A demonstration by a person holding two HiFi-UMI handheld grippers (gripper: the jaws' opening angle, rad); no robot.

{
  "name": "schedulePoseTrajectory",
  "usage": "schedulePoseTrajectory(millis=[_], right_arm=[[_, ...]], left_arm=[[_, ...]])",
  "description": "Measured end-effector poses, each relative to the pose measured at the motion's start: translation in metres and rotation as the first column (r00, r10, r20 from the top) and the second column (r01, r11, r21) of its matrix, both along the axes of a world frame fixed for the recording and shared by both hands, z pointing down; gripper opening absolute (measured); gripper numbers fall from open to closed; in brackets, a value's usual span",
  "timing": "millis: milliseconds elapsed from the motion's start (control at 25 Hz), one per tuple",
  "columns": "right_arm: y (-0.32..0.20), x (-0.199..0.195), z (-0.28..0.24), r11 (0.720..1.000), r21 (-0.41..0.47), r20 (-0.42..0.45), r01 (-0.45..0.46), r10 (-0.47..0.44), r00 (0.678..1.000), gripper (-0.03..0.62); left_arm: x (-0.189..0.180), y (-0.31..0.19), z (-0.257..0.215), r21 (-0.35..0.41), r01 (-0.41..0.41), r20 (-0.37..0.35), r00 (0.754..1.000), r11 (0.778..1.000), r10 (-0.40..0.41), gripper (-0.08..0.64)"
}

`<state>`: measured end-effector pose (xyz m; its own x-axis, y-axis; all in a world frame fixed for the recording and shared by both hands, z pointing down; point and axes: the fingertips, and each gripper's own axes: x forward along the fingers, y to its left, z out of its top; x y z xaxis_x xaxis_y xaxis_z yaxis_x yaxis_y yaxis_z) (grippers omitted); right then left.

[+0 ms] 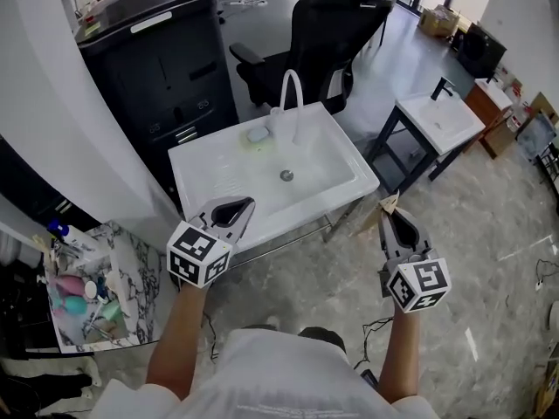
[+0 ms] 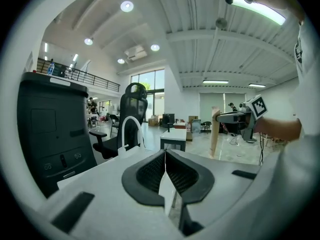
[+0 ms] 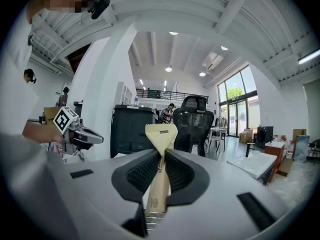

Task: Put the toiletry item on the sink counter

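Gripping a wooden comb [image 3: 161, 132] between its fingers, the right gripper [image 1: 392, 215] is hovering just right of the sink [image 1: 203, 169]. The left gripper [image 1: 238, 208], fingers closed and empty, is hovering over the sink's front edge.

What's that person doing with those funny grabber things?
A person stands at a white sink with a gripper in each hand. The right gripper has its jaws closed on a tan toiletry item and holds it in the air off the sink's front right corner, not yet on the counter. The left gripper is empty, with its jaws together, near the sink's front edge.
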<state>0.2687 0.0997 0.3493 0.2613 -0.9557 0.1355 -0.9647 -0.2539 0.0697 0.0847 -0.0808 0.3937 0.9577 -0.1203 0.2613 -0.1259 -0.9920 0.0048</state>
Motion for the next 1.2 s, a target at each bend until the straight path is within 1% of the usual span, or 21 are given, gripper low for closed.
schedulePoseTrajectory(millis=[120,240,440,680,800,960,1200], right_arm=[[-0.013,0.006,0.007,1.0,-0.011,-0.001,0.014,-0.014,1.0,0.041],[-0.029,0.017,0.017,0.999,-0.036,0.011,0.035,-0.034,0.999,0.041],[-0.07,0.05,0.022,0.995,-0.045,0.025,0.091,-0.09,0.996,0.041],[-0.127,0.088,0.019,0.979,-0.042,0.016,0.199,-0.198,0.98,0.041],[-0.153,0.101,0.022,0.963,-0.043,0.033,0.267,-0.265,0.964,0.041],[-0.185,0.108,0.031,0.934,-0.055,0.06,0.353,-0.35,0.935,0.041],[-0.219,0.113,0.05,0.882,-0.069,0.107,0.467,-0.459,0.882,0.041]], left_arm=[[0.006,-0.007,0.01,-0.012,0.004,0.012,1.0,1.0,-0.004,0.011],[0.015,-0.019,0.02,-0.035,0.025,0.025,0.999,0.999,-0.024,0.011],[0.03,-0.052,0.023,-0.042,0.101,0.031,0.995,0.994,-0.1,0.011],[0.054,-0.084,0.022,-0.042,0.201,0.035,0.979,0.979,-0.2,0.011],[0.061,-0.097,0.022,-0.043,0.256,0.043,0.966,0.966,-0.254,0.011],[0.066,-0.111,0.023,-0.044,0.318,0.057,0.947,0.947,-0.315,0.011],[0.068,-0.121,0.029,-0.046,0.425,0.075,0.904,0.904,-0.421,0.011]])
